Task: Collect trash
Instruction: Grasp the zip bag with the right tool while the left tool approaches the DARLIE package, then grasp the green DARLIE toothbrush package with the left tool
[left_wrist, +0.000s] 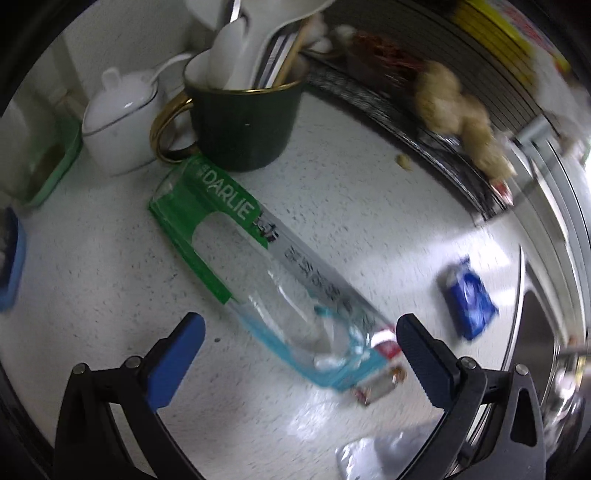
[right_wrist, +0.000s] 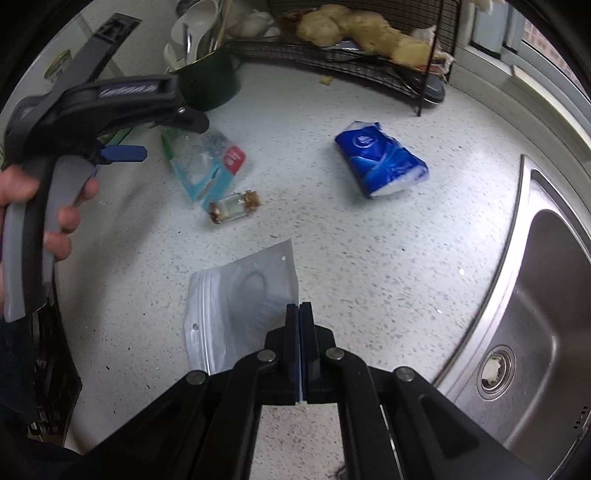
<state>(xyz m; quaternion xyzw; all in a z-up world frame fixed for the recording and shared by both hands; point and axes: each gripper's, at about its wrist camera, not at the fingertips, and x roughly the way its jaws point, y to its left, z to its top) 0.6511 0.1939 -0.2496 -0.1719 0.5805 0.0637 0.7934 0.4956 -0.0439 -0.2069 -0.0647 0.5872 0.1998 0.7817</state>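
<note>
On a white speckled stone countertop (right_wrist: 369, 258) several pieces of litter are spread out, and two of them are being addressed at once. The right gripper (right_wrist: 299, 308) is seen with its two blue-padded fingers pressed fully together on the right edge of a flat, translucent grey zip-lock plastic bag (right_wrist: 236, 306); the thin film is pinched at its border, probably because a flat sheet offers no other purchase. Whether the bag is already clear of the surface cannot be told. The left gripper (left_wrist: 301, 341) is held steeply downward with its fingers spread wide, nothing pressed between them, over the lower end of an empty clear plastic blister pack with green and teal card marked DARLIE (left_wrist: 266, 266). The pack lies flat, its upper end just beside a dark green mug with a gold handle (left_wrist: 243, 125) filled with utensils. A small clear glass vial with a cork stopper (right_wrist: 234, 206) lies touching or just beside the pack's lower corner, so care would be needed to close on the pack alone. A blue soft pack of tissues (right_wrist: 382, 164) lies well apart, nearer the stainless steel sink (right_wrist: 546, 295), and is untouched.
</note>
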